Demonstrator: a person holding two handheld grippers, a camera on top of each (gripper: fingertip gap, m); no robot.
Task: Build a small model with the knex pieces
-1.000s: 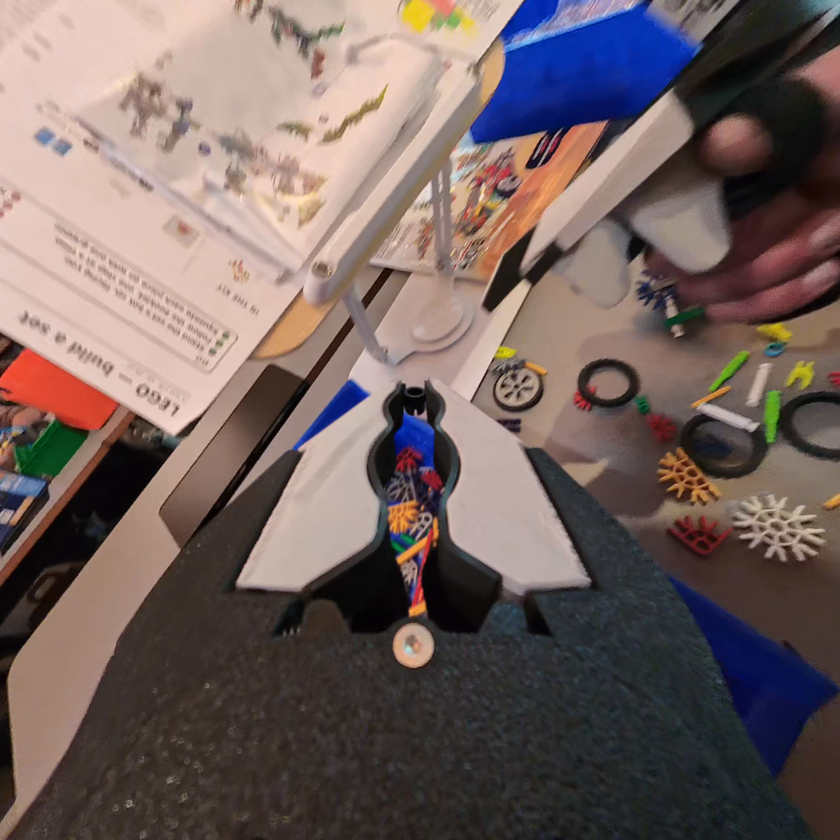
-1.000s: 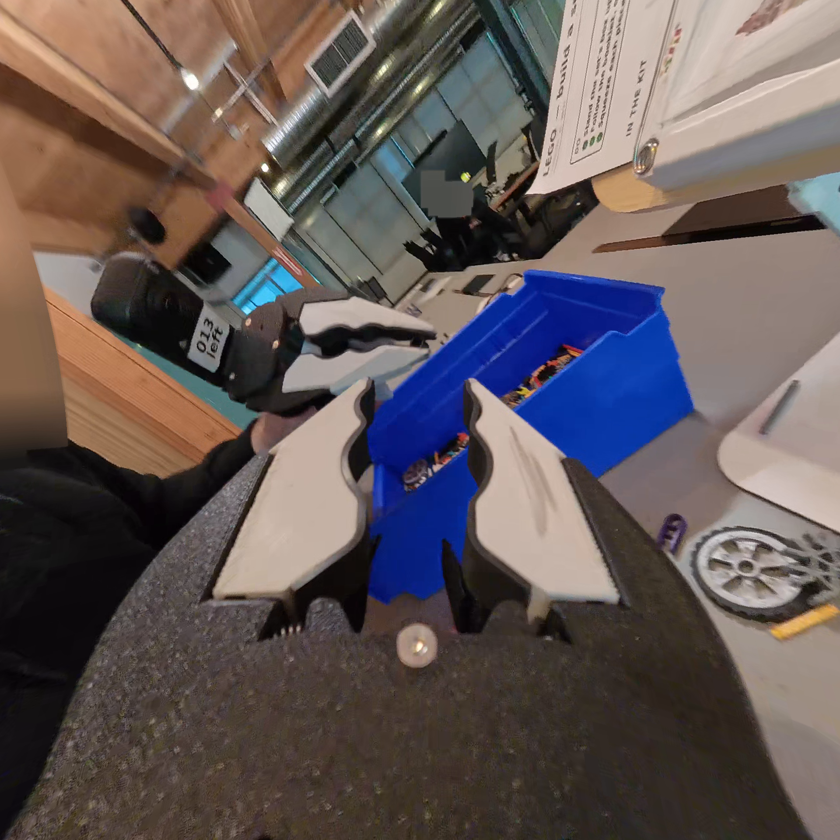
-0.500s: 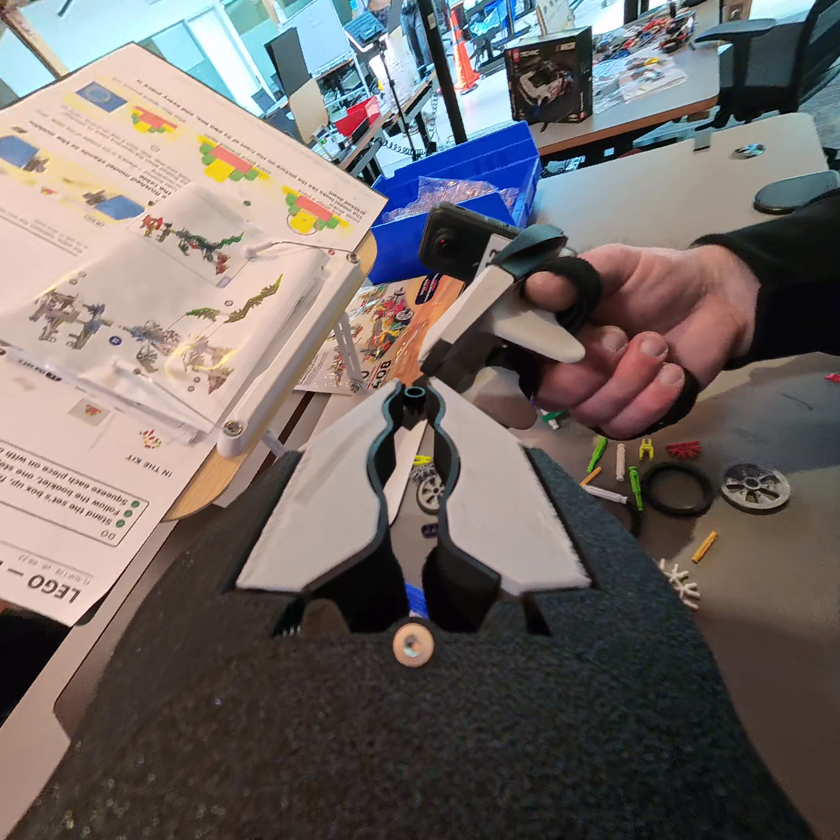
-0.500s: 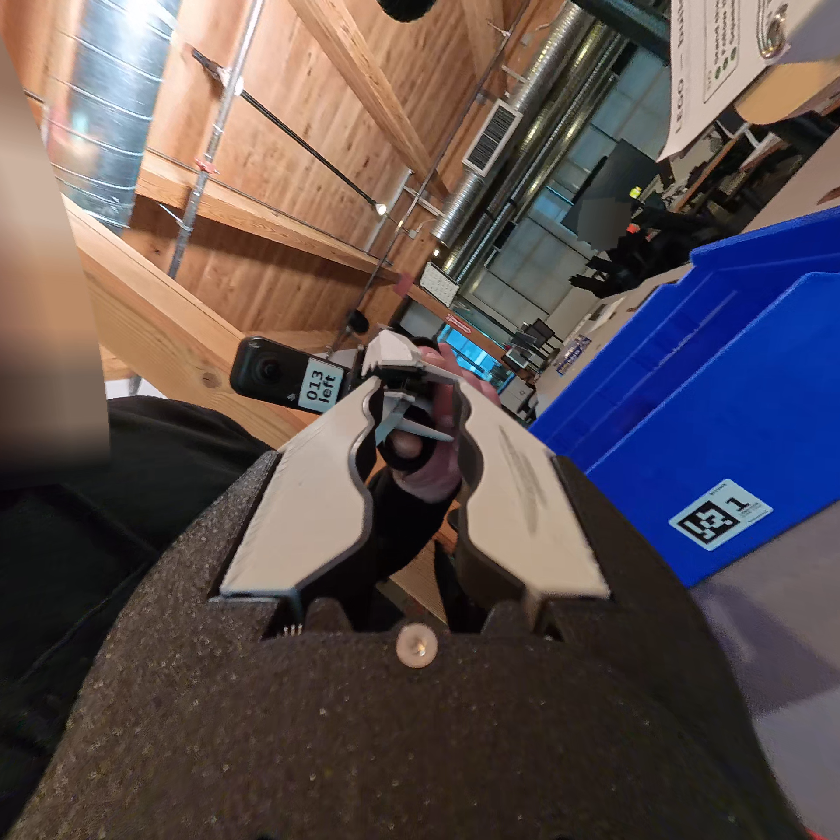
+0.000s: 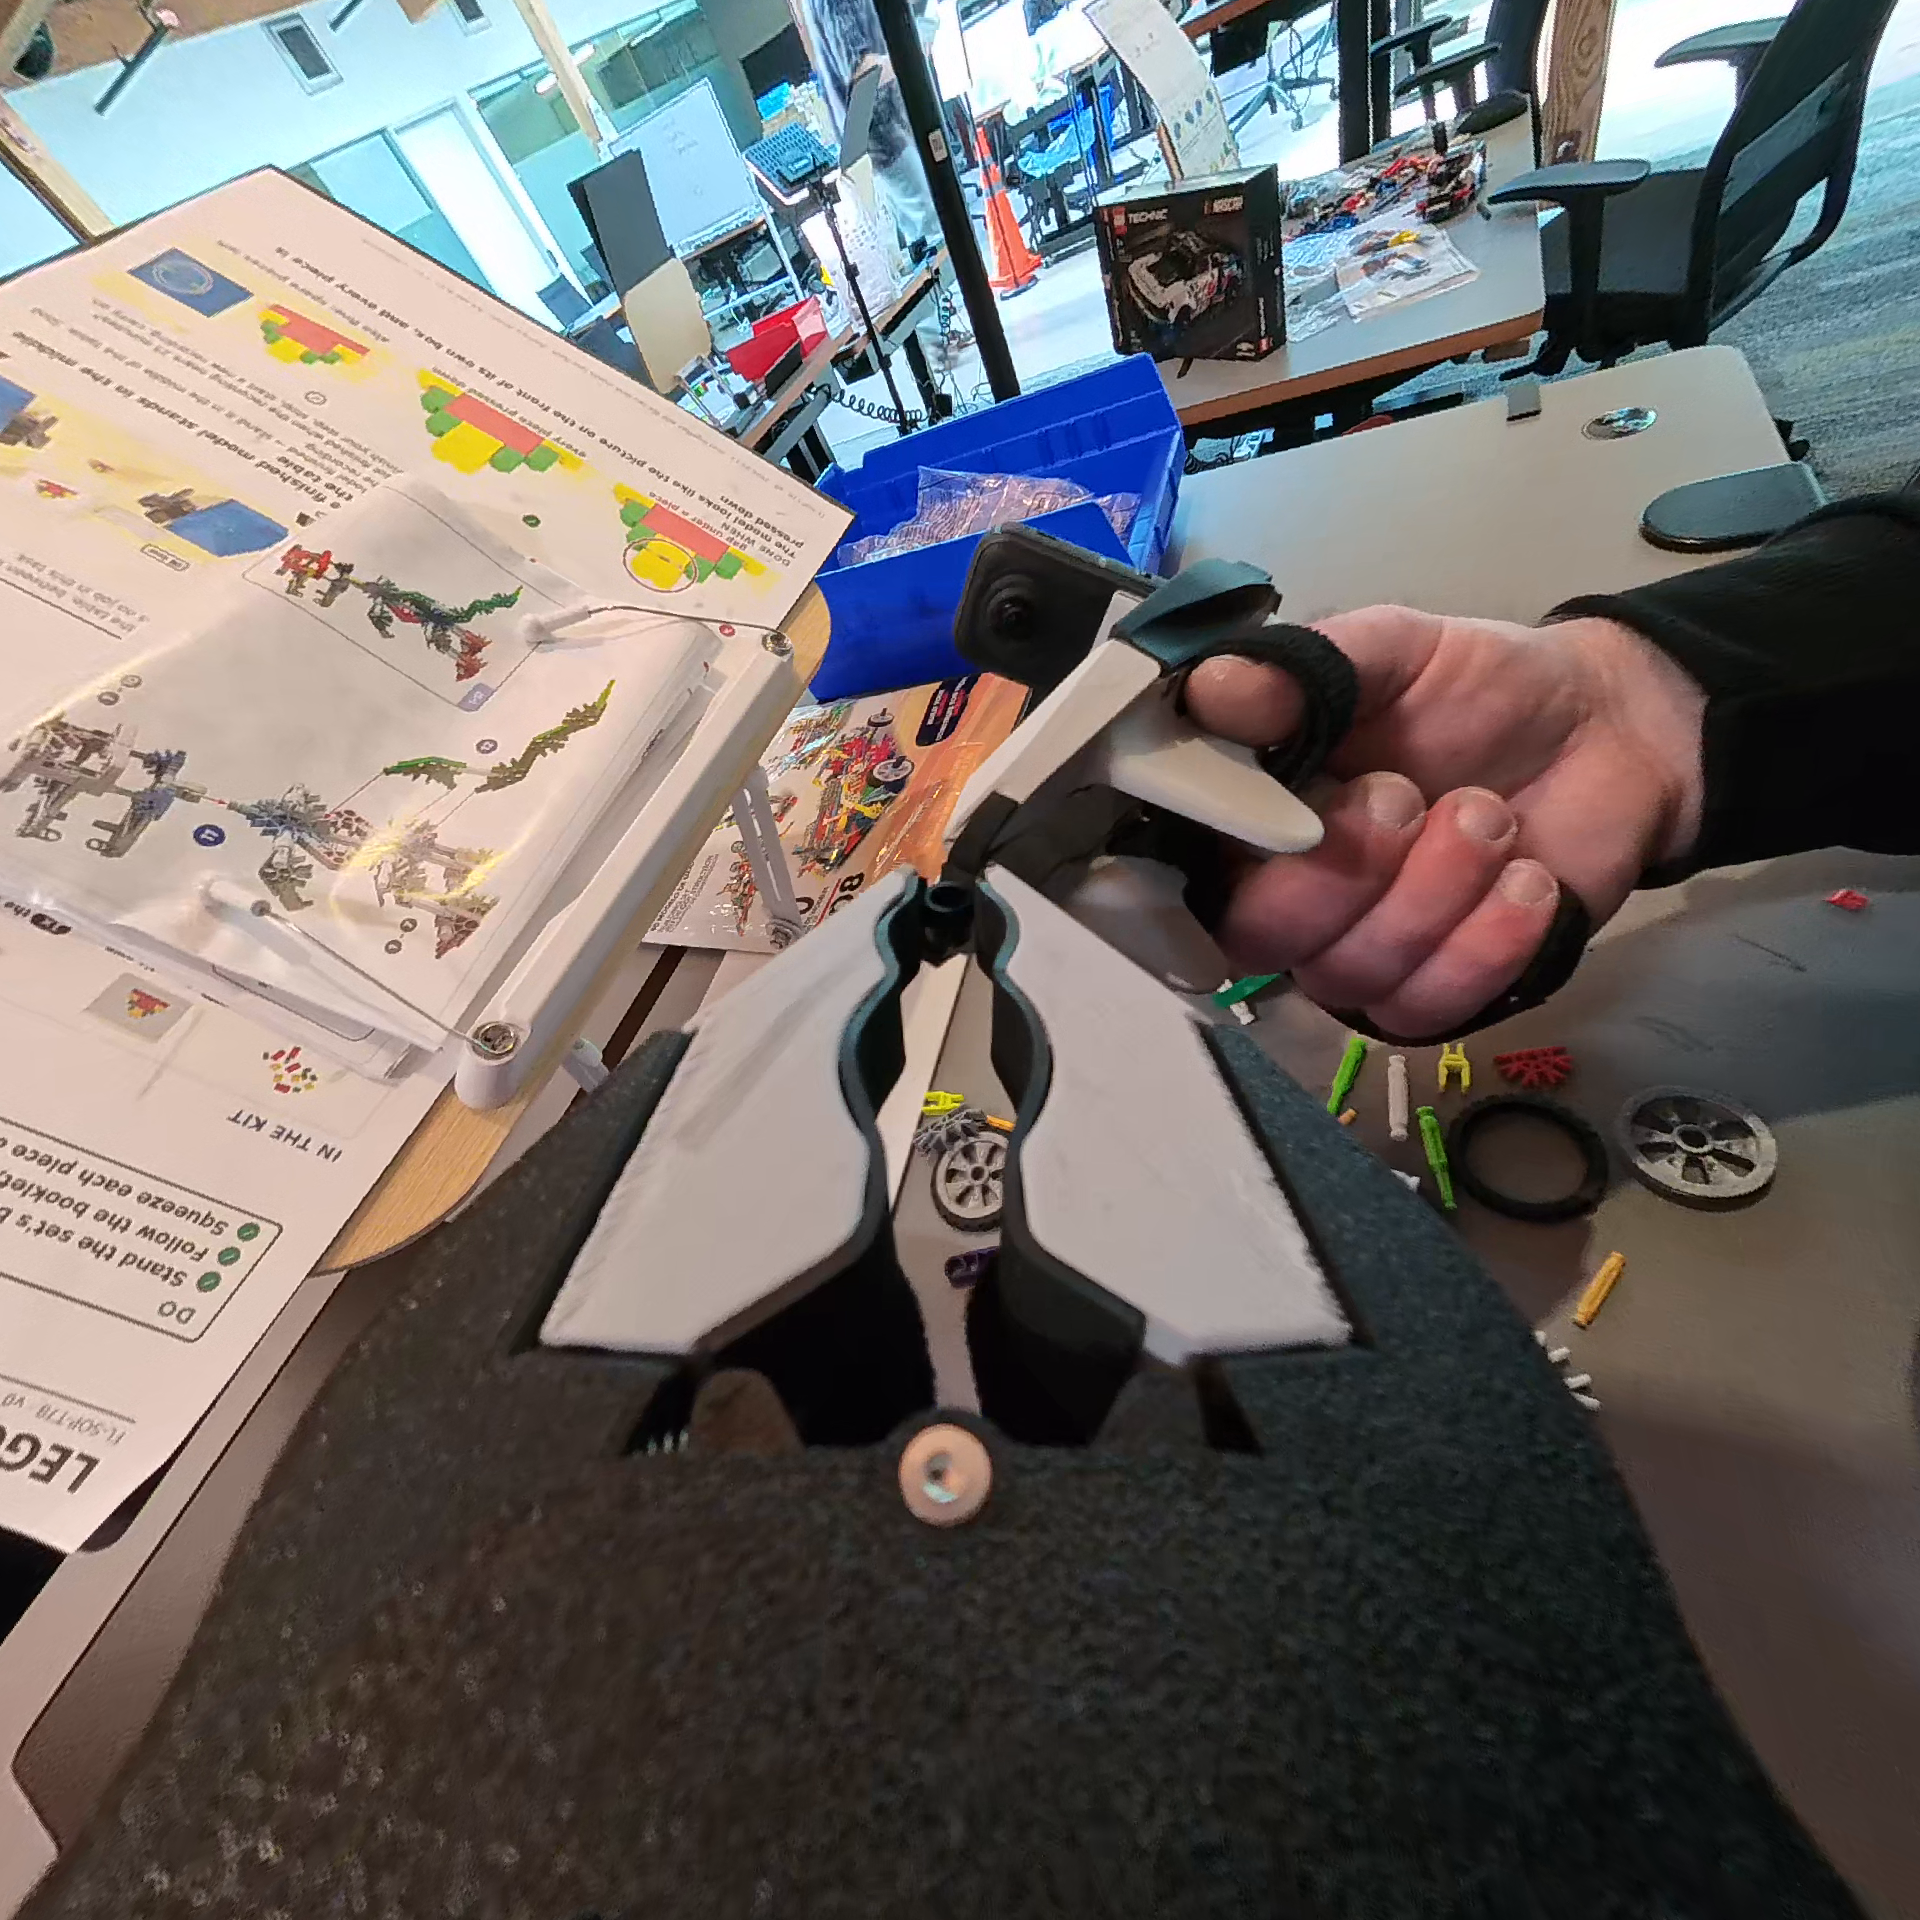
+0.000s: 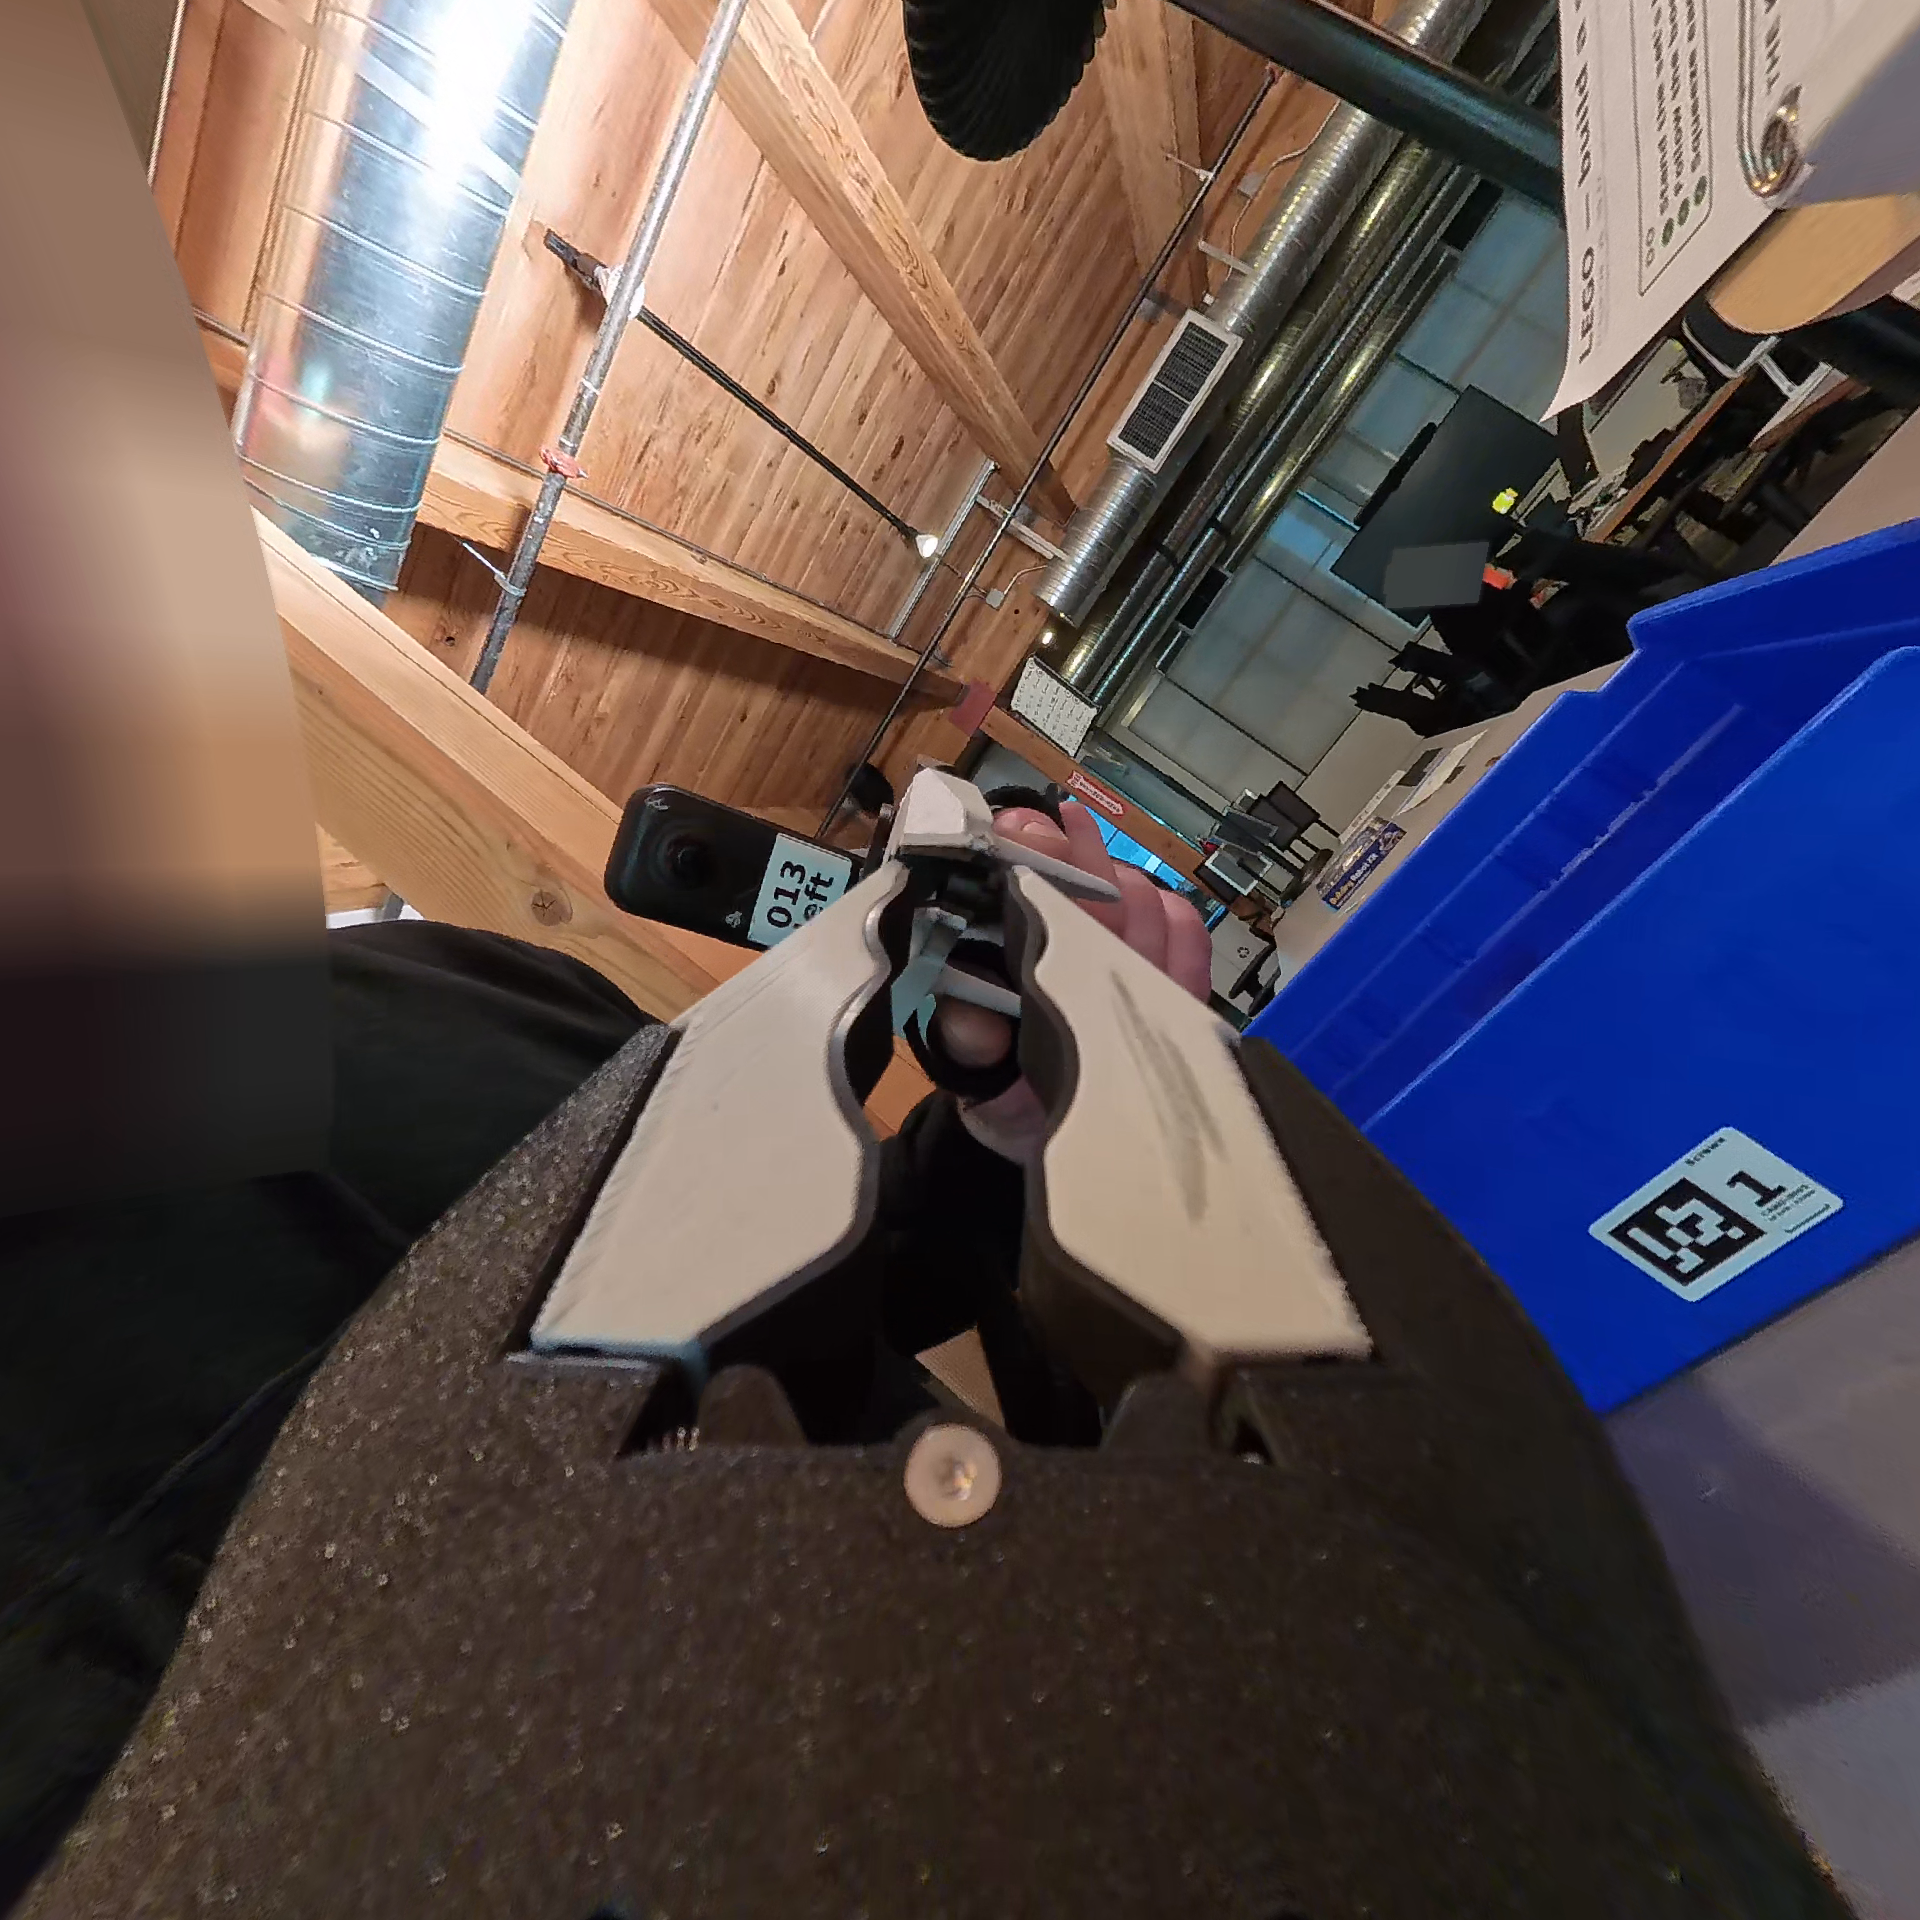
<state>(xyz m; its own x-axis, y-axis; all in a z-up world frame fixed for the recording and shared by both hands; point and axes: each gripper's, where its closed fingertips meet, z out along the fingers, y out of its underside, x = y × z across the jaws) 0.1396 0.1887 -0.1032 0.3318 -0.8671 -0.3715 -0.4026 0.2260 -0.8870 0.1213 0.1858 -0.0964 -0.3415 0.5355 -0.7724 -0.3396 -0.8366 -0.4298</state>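
Right gripper (image 6: 954, 902) tilted up toward the wooden ceiling (image 6: 727, 436), jaws nearly closed at the tips. Just past them, the left gripper (image 6: 971, 831) in a hand (image 6: 1091, 935). Blue bin (image 6: 1662, 987) to the right, on the table (image 6: 1787, 1558).

The left wrist view looked forward along its own fingers from just above the grey table (image 5: 1766, 1351), tilted down and toward 1 o'clock, close over the scattered toy parts (image 5: 1517, 1143), with the instruction sheet (image 5: 312, 644) at 10 o'clock. It met the right gripper (image 5: 961, 862) almost tip to tip. The right wrist view sat low and faced steeply upward, taking in the wooden ceiling (image 6: 831, 364) at 12 o'clock and a blue bin (image 6: 1662, 1039) near at 3 o'clock. It faced the left gripper (image 6: 951, 883) head-on, very near. The two views looked at each other and shared the meeting fingertips and the sheet's edge.
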